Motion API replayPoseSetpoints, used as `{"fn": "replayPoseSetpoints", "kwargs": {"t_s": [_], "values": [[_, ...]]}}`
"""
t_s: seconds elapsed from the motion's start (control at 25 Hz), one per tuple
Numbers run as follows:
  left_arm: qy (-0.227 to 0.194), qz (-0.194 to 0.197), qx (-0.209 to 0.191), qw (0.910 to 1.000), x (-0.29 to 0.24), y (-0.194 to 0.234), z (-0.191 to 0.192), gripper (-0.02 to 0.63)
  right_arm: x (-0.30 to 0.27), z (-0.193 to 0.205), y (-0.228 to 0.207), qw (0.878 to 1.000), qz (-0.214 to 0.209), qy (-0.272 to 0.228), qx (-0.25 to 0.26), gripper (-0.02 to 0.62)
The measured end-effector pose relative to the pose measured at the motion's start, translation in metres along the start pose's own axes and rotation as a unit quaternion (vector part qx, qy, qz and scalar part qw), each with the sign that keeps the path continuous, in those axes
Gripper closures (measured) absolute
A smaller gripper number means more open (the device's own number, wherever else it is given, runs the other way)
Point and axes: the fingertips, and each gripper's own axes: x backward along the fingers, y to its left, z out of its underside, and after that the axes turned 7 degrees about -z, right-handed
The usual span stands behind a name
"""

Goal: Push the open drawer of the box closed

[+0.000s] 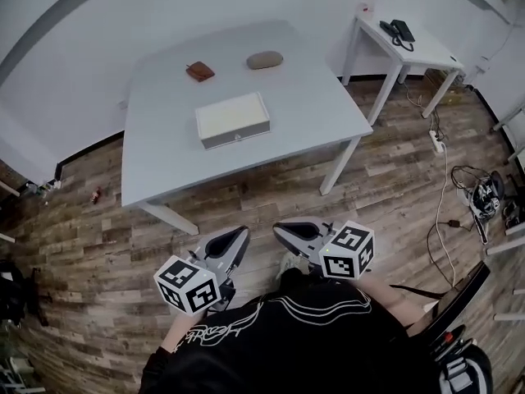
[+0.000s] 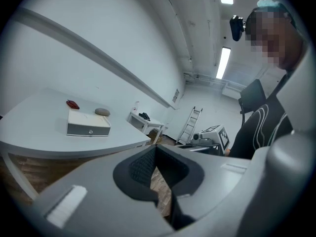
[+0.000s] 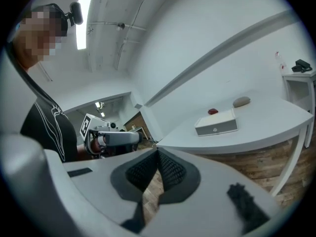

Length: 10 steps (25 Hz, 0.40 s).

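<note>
A flat white box (image 1: 233,120) lies mid-table on the grey table (image 1: 164,162), its grey drawer front with a small knob (image 2: 90,131) facing me. At this distance I cannot tell how far the drawer stands out. The box also shows in the right gripper view (image 3: 216,124). Both grippers hang close to my body over the wooden floor, well short of the table. My left gripper (image 1: 241,231) is shut with nothing in it, its pads meeting at the tip (image 2: 155,149). My right gripper (image 1: 280,226) is likewise shut and empty (image 3: 158,152).
Behind the box lie a red-brown pouch (image 1: 199,71) and a grey stone-like lump (image 1: 265,59). A small white side table (image 1: 410,52) with a black phone (image 1: 397,29) stands at the back right. Cables and a power strip (image 1: 437,142) trail over the floor on the right.
</note>
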Motion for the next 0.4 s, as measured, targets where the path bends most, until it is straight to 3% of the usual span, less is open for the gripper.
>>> {"fn": "replayPoseSetpoints", "kwargs": {"t_s": [0.4], "values": [[-0.001, -0.006, 0.001, 1.0, -0.027, -0.01, -0.006, 0.598, 0.033, -0.006, -0.011, 1.0, 0.008, -0.009, 0.006, 0.588]]}}
